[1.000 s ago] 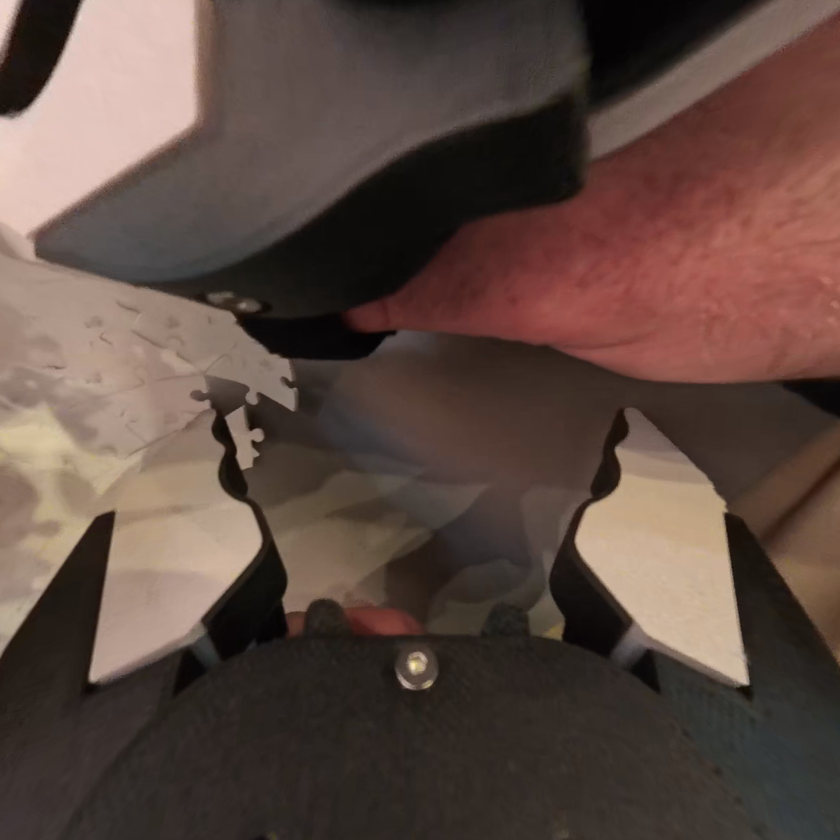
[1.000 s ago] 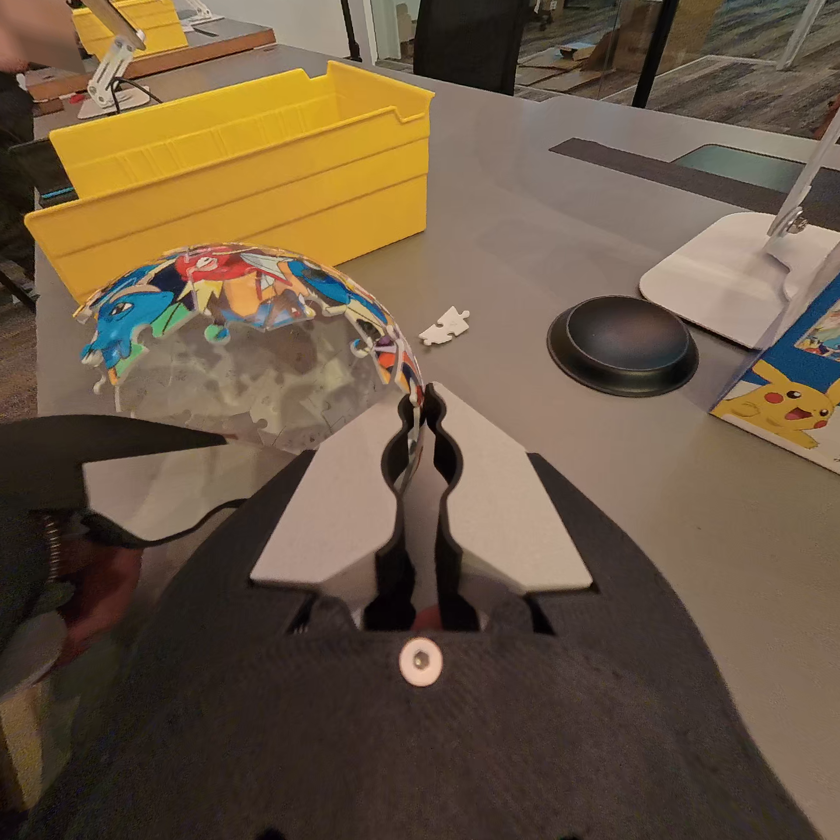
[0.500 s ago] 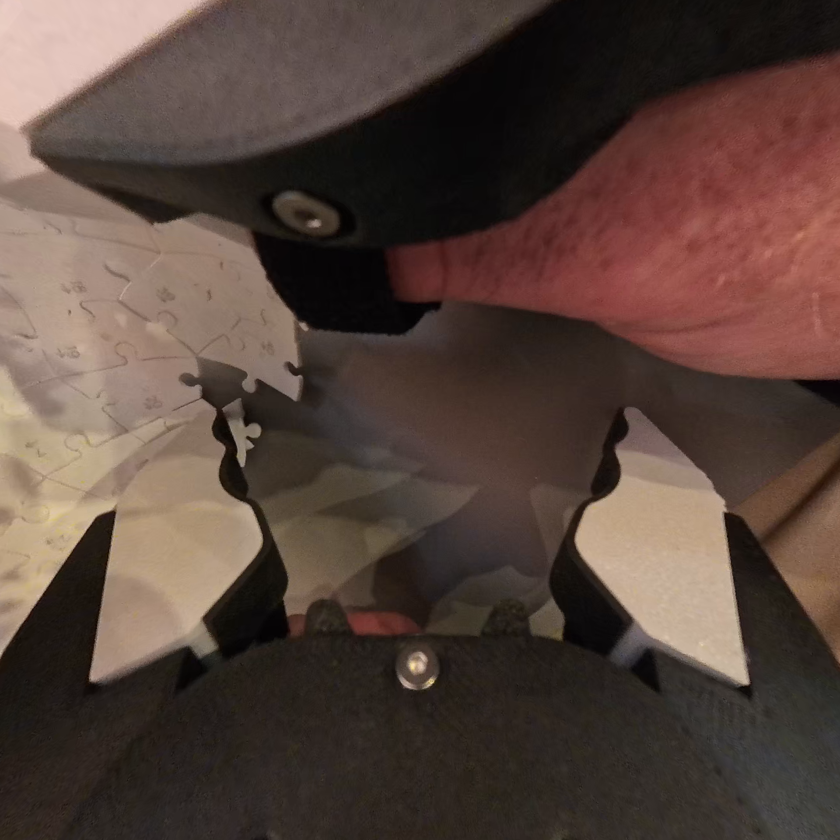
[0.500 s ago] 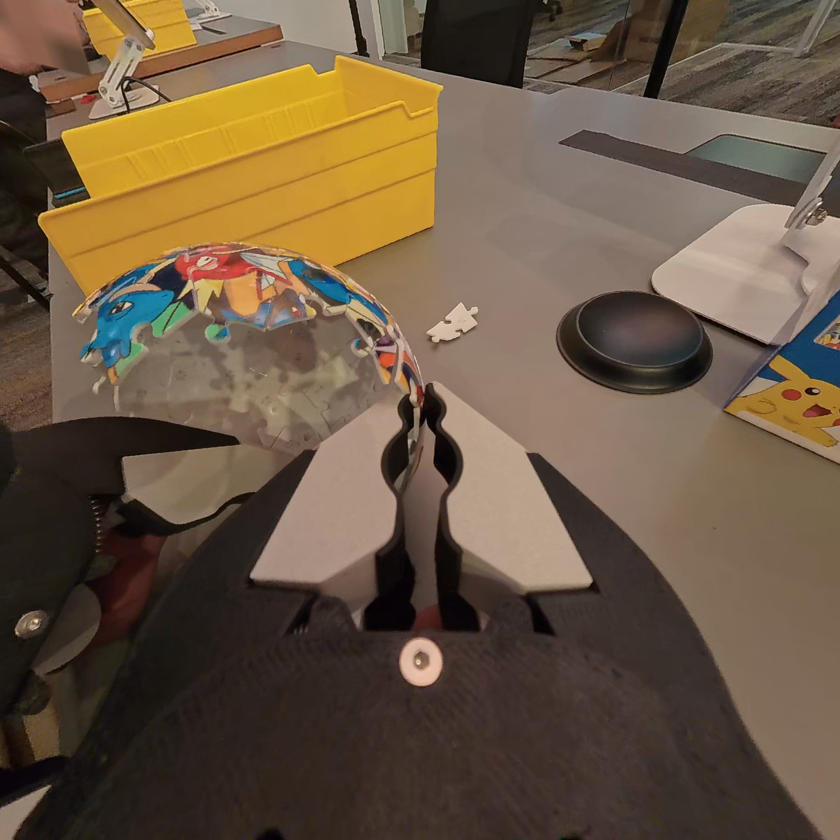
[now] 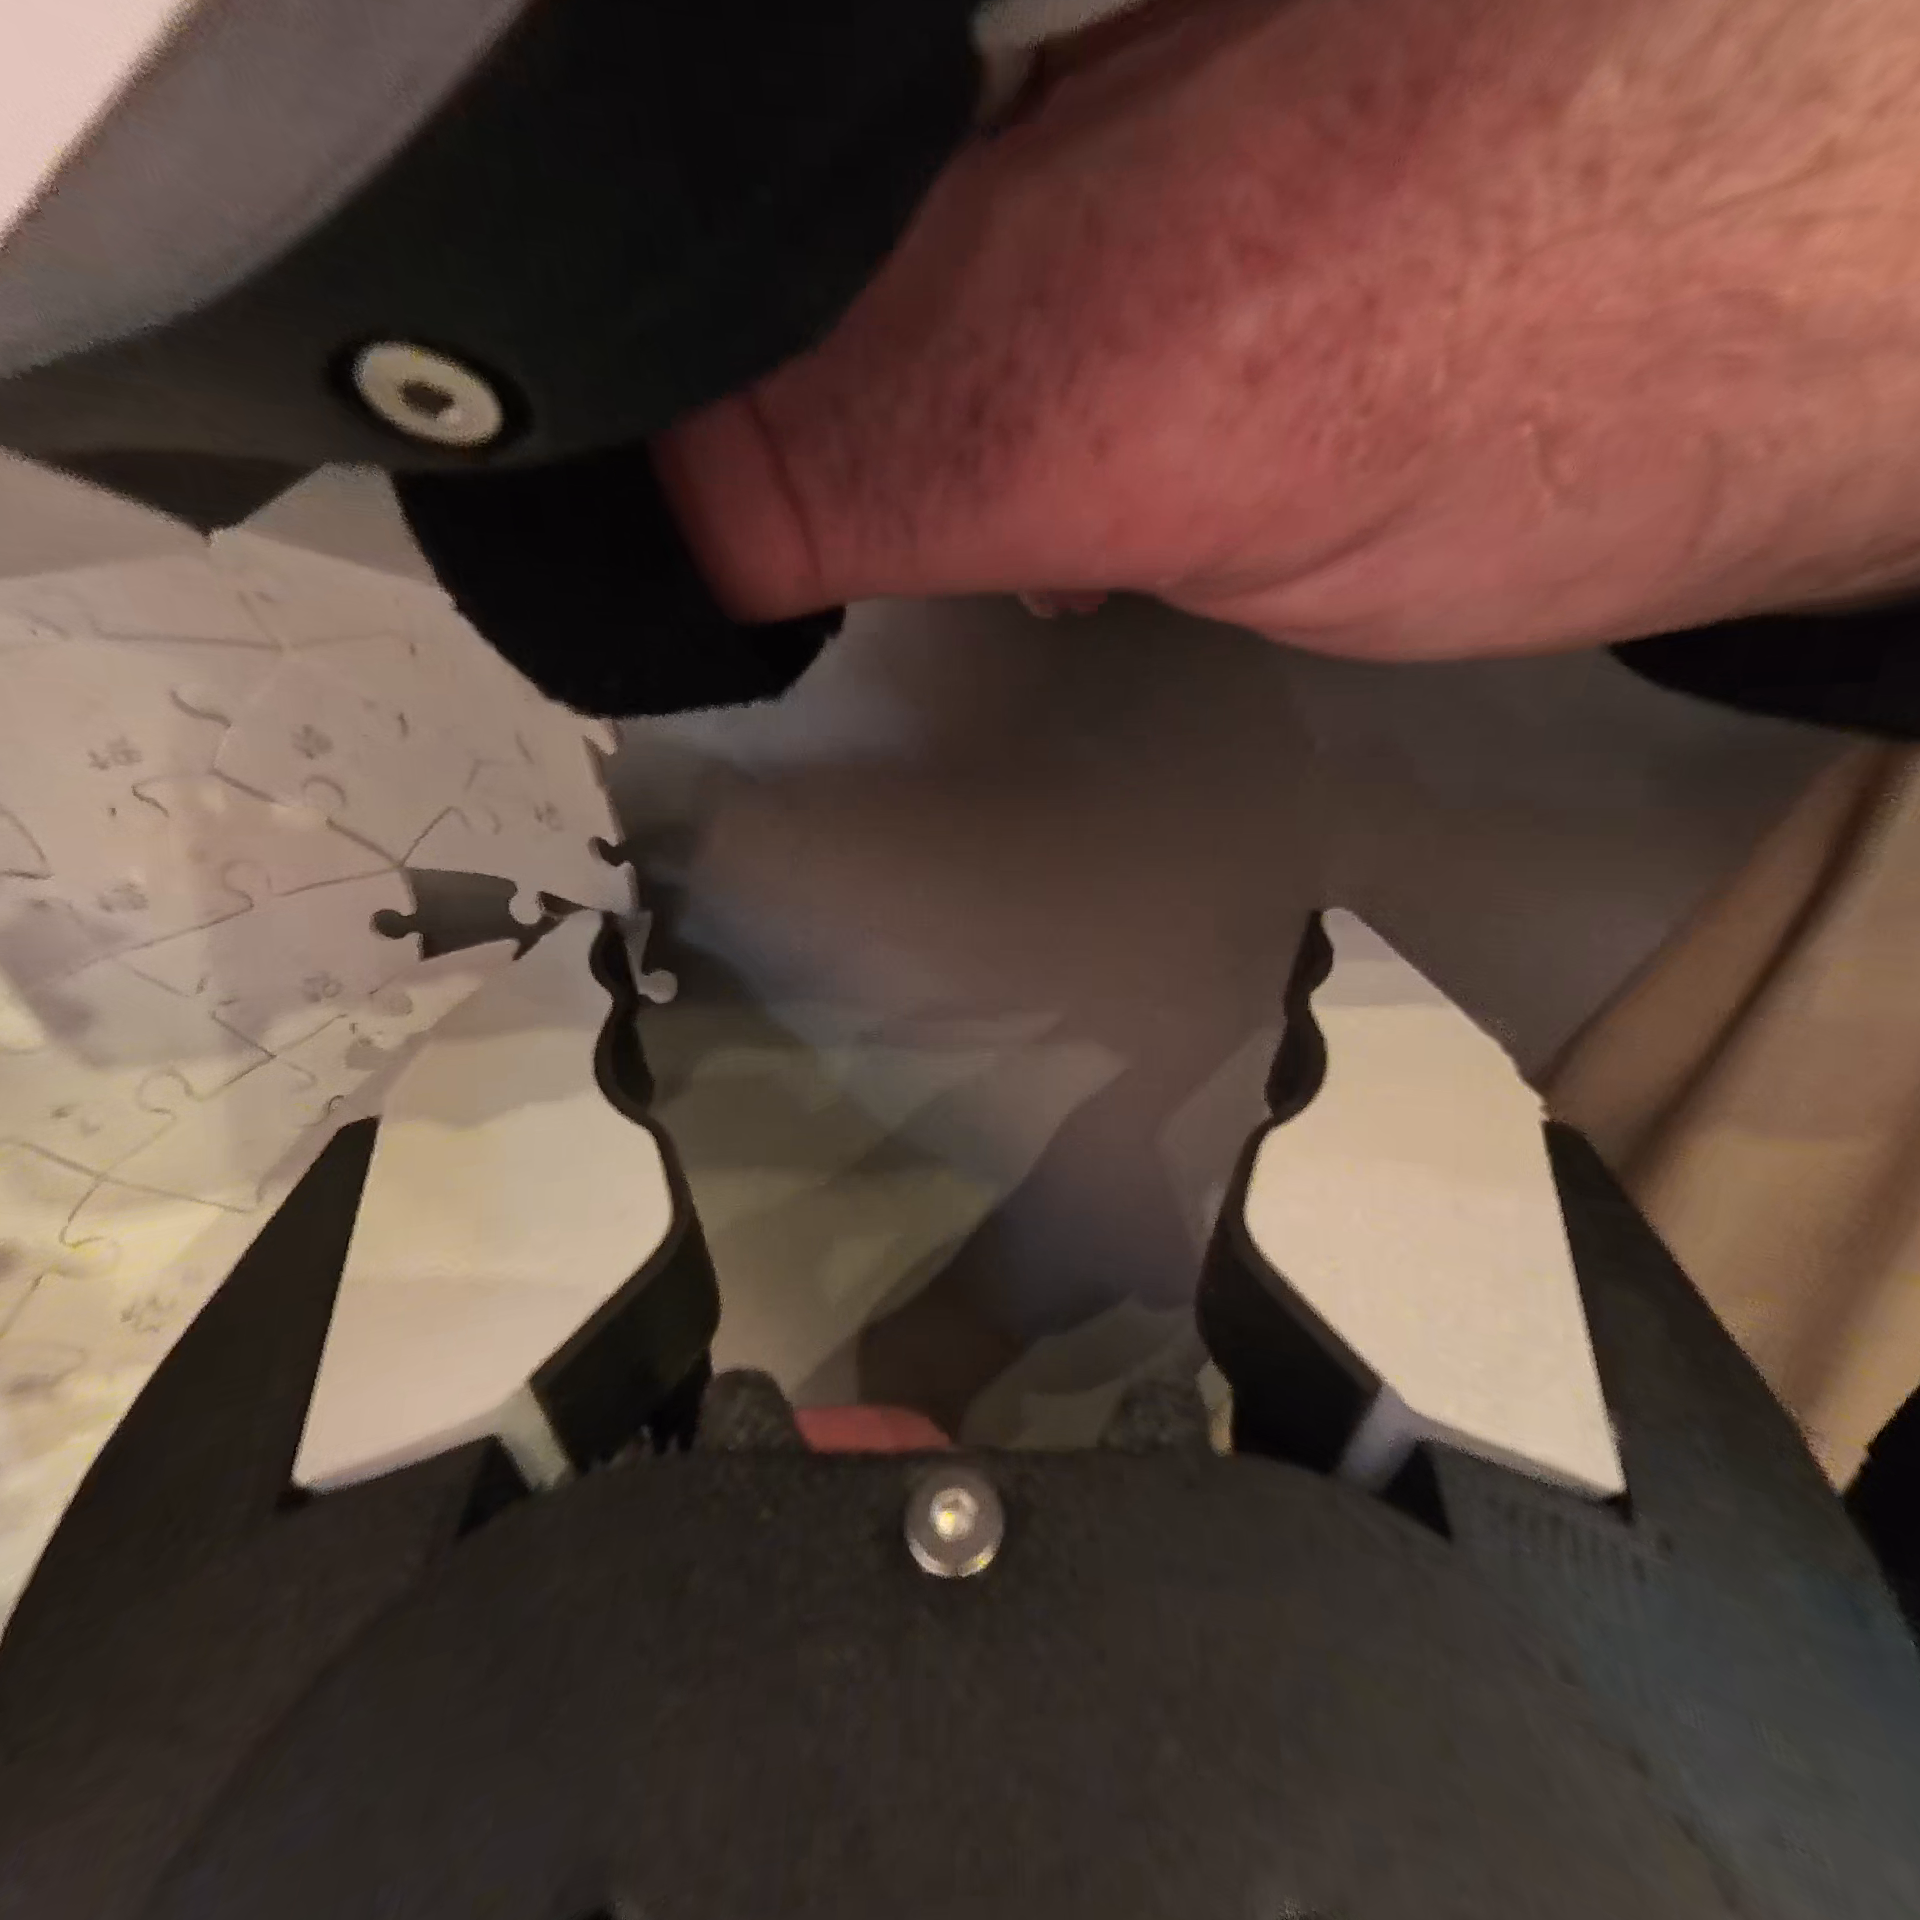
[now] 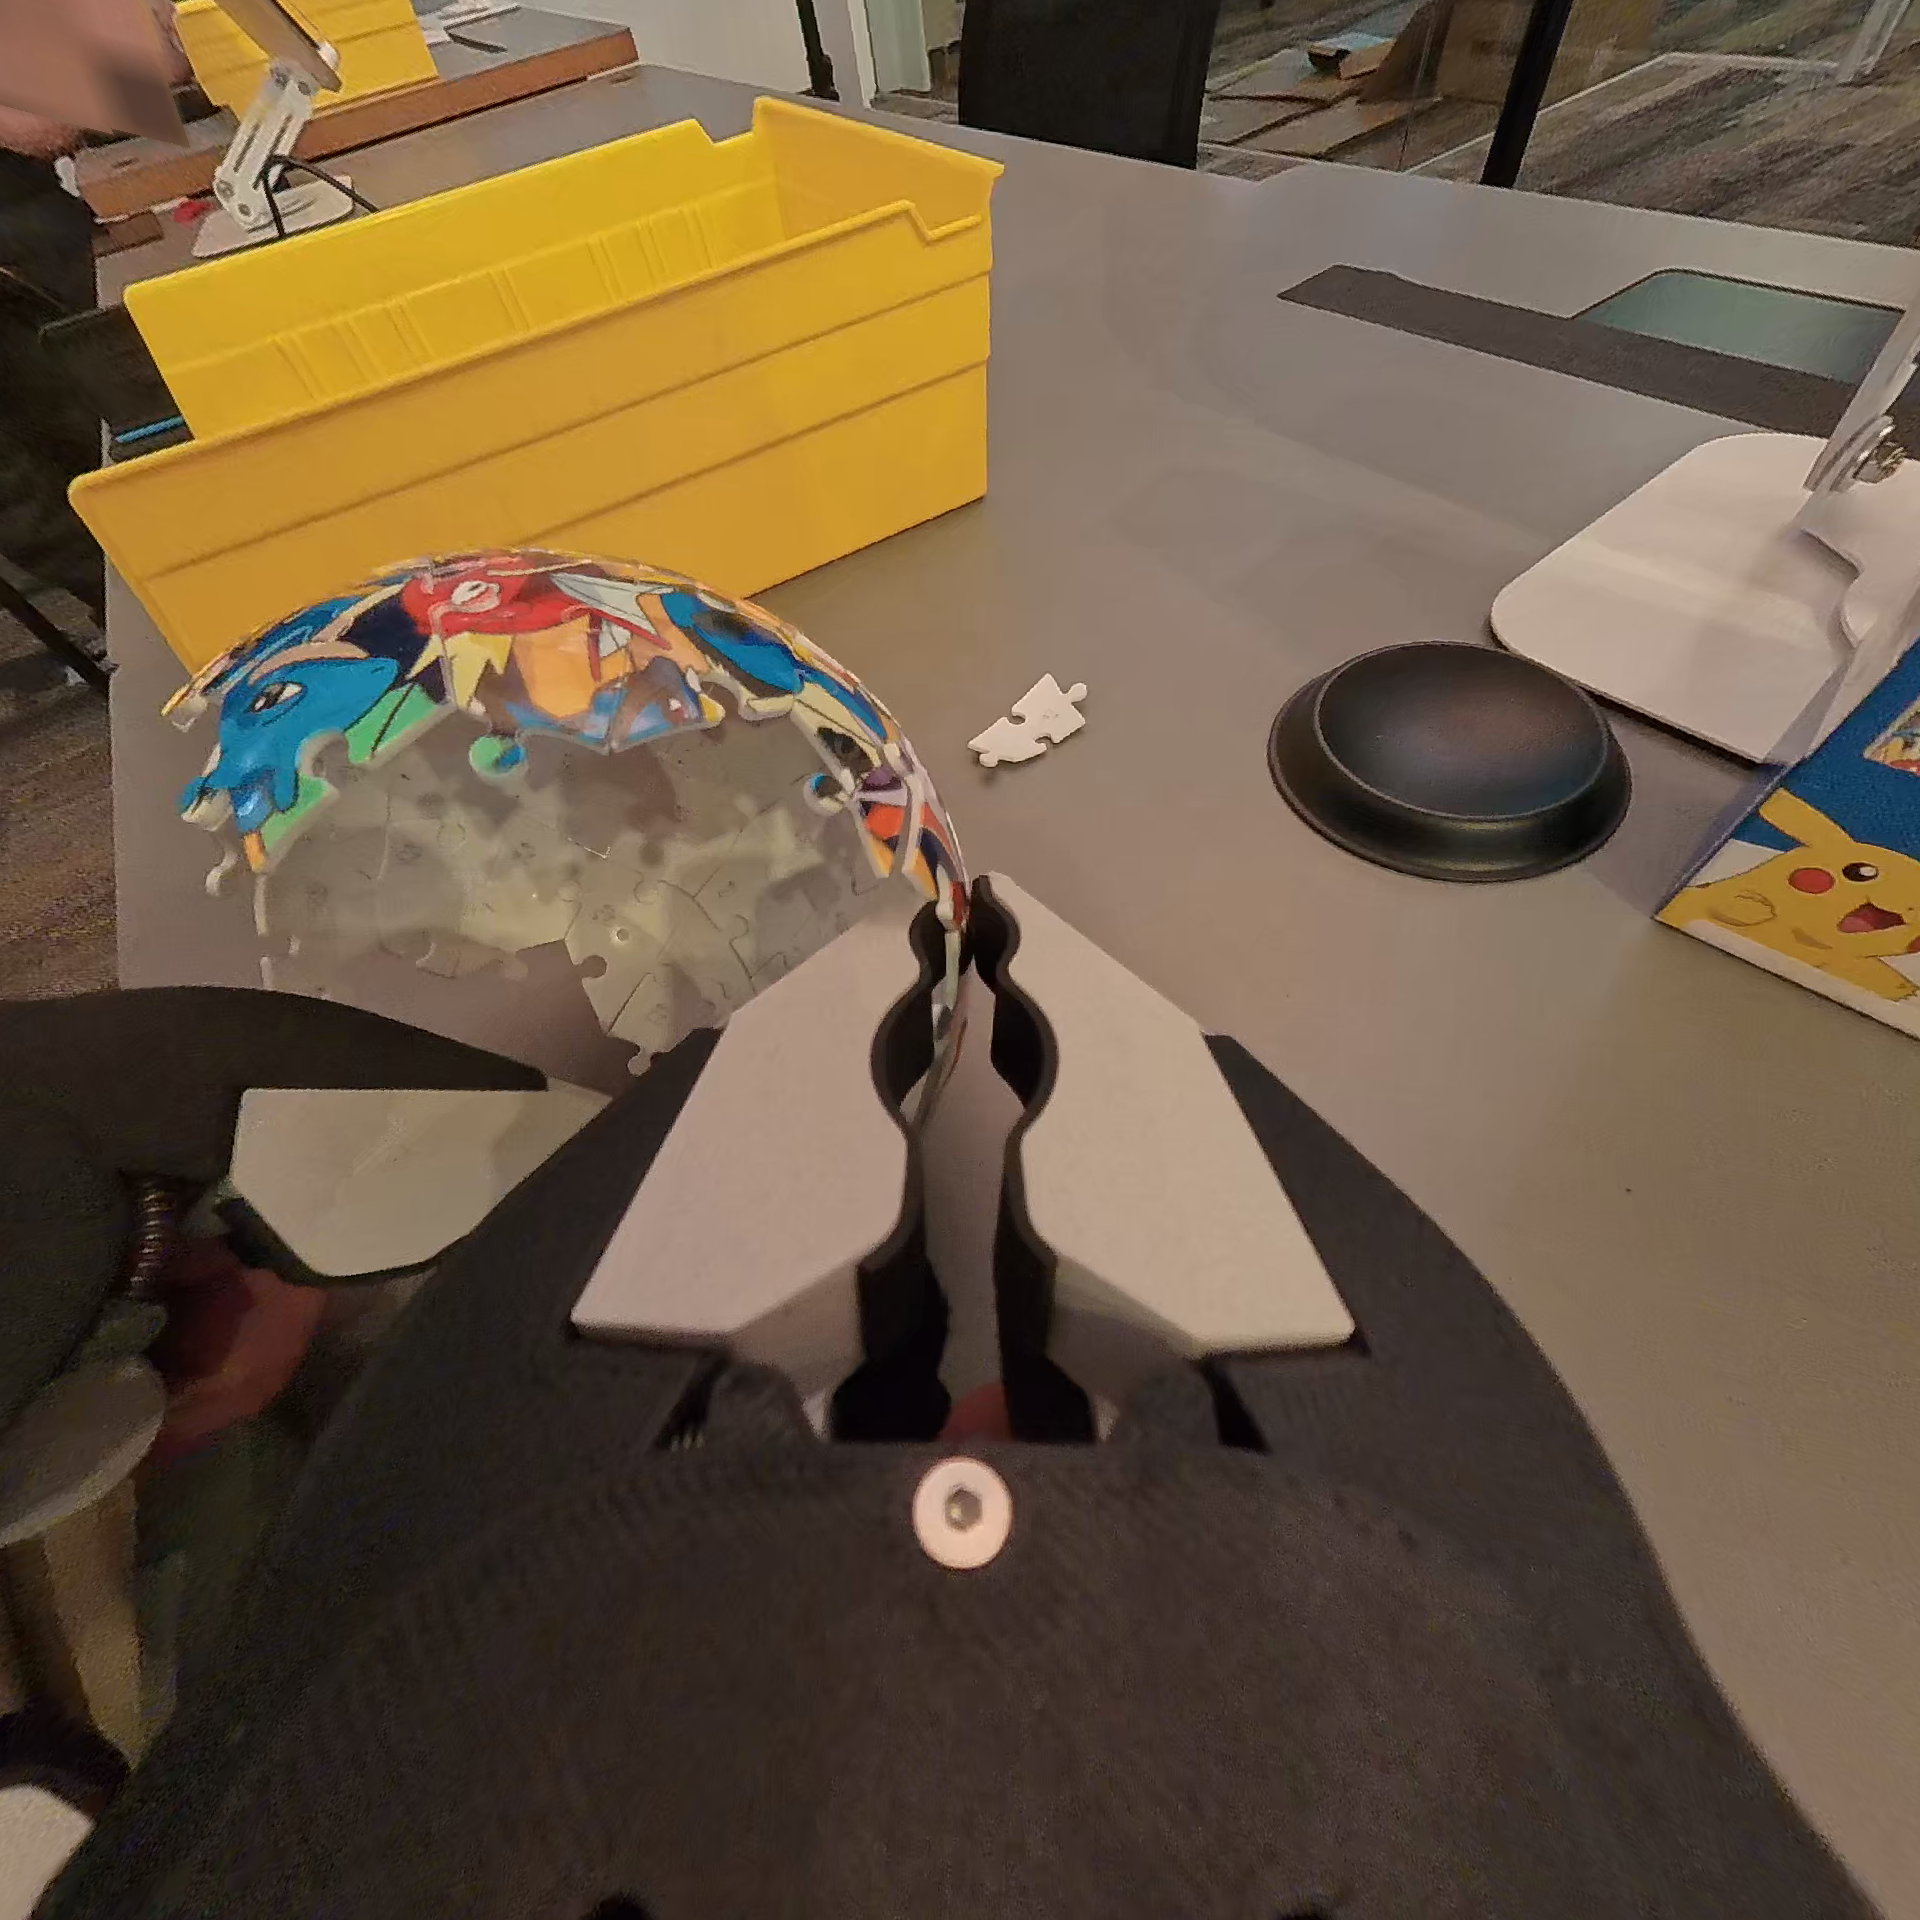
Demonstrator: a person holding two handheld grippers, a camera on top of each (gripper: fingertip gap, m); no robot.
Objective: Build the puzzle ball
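My right hand-held gripper (image 6: pixel 961 914) stays clamped on the half-built puzzle ball (image 6: pixel 540 790) rim; left hand-held gripper (image 5: pixel 961 987), wide and empty, has closed in under it. Loose piece (image 6: pixel 1029 720) waits on the surface (image 6: pixel 1195 499).

The puzzle ball (image 6: pixel 561 790) lies left of the right gripper's fingers (image 6: pixel 1132 1091), its edge between them; a loose piece (image 6: pixel 1029 719) lies ahead, the stand (image 6: pixel 1449 758) ahead-right, the bin (image 6: pixel 582 395) seemingly behind the ball.
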